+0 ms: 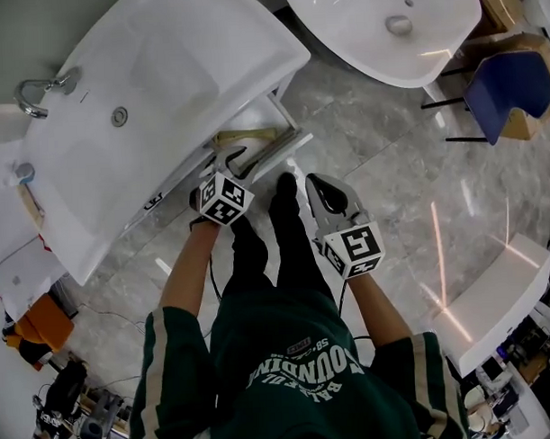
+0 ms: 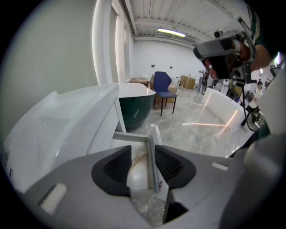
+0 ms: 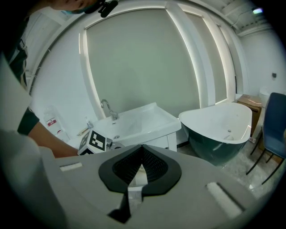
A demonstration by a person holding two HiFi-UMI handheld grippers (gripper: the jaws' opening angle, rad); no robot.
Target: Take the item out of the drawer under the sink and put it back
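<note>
Closest to the head cam is the green sweatshirt [image 1: 298,366], with both arms reaching out below it.

Starting on the left, the white sink [image 1: 162,74] sits at an angle, and the drawer [image 1: 286,149] under it is pulled out toward me. My left gripper [image 1: 226,164] is right at the drawer's open mouth. In the left gripper view its jaws are spread apart and holding nothing, and they look straight down into the drawer. The item [image 2: 136,175] shows in the gap between them as a pale rounded shape on the drawer's floor. I can't tell what it is or which way its long side runs. A thin white drawer wall [image 2: 151,156] runs away from the camera, closer to the right jaw than the left.

Over on the right, my right gripper [image 1: 317,187] hangs above the marble floor [image 1: 390,165], well off from the drawer. Its jaws are pinched together at the tips and it's empty.

So the left one is clearly nearer. The item lies ahead of it and lower down, so my guess is a straight dip in, keeping clear of that wall.
</note>
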